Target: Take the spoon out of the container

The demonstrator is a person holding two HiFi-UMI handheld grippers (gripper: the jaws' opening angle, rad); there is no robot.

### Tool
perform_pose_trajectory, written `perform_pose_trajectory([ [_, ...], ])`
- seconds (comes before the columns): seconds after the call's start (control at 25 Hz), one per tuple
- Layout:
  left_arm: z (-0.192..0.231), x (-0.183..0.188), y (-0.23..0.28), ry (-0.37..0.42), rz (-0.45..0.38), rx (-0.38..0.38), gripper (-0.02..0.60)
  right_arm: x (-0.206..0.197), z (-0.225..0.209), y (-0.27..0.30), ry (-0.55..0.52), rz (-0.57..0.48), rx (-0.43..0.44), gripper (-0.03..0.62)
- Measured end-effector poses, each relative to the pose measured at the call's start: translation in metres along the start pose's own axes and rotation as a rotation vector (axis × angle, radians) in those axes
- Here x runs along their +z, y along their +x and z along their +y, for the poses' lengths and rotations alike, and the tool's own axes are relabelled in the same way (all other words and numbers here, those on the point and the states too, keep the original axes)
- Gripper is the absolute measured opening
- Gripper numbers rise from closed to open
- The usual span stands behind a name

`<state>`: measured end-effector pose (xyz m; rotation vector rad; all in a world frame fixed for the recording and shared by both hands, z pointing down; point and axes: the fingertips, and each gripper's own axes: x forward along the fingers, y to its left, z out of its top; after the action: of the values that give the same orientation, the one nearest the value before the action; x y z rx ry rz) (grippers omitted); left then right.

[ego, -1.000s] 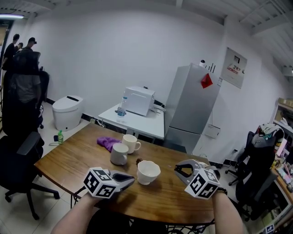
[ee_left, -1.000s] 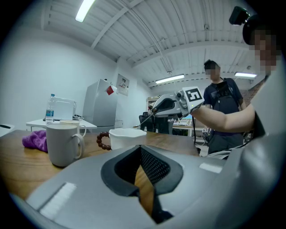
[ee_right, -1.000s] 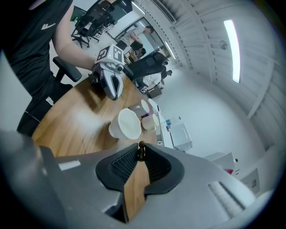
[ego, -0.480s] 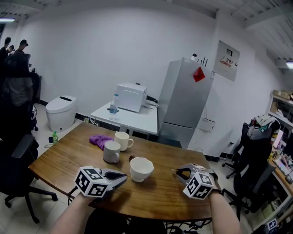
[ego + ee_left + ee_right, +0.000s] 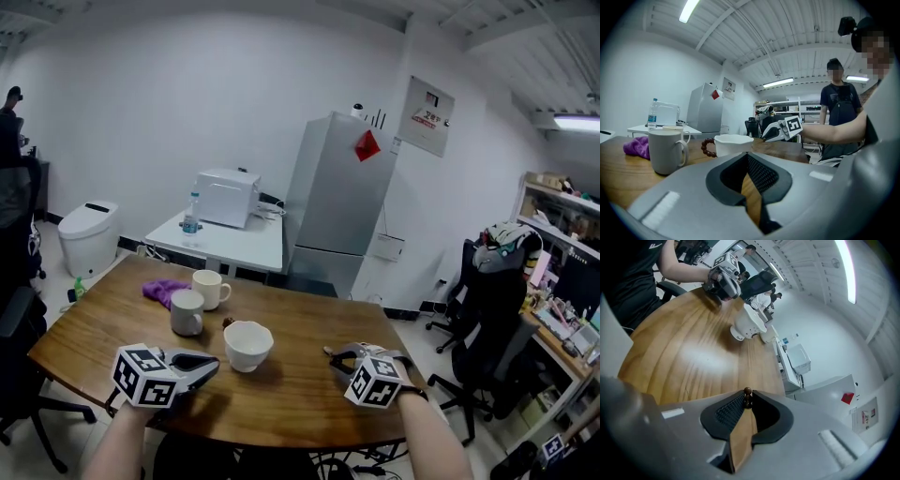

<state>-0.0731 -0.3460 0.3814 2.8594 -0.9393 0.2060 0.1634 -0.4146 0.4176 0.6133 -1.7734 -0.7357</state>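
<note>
**A thin pinch on the spoon could let it slip**

The right tool (image 5: 747, 398) has its jaws closed to a narrow gap on a slim dark brown piece with a knobbed tip, which I take to be the handle end of the spoon (image 5: 747, 392). The rest of the spoon is hidden under the tool. It sits low over the tabletop (image 5: 300, 398), well to the right of the white container (image 5: 248, 344), and no handle shows above that rim. The spoon therefore looks already out.

The grip is the weak point. Only the very end lies between the pads, so the spoon could pivot or drop if its hidden end knocks the wood. This spot is also near the tabletop's right edge, so a loose spoon might go over it.

The left tool (image 5: 746, 157) rests beside the container with its jaws together and nothing between them. A nudge from it could shift the container.
</note>
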Motion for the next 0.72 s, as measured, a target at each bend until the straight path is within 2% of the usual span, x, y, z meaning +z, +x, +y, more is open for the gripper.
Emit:
perform_pose_trajectory([
  [0.4, 0.001, 0.004, -0.002, 0.003, -0.011, 0.002, 0.012, -0.007, 0.012, 0.009, 0.002, 0.06, 0.162, 0.072],
  [0.72, 0.0, 0.007, 0.001, 0.006, -0.009, 0.002, 0.011, -0.019, 0.015, 0.01, -0.016, 0.097, 0.196, 0.081],
])
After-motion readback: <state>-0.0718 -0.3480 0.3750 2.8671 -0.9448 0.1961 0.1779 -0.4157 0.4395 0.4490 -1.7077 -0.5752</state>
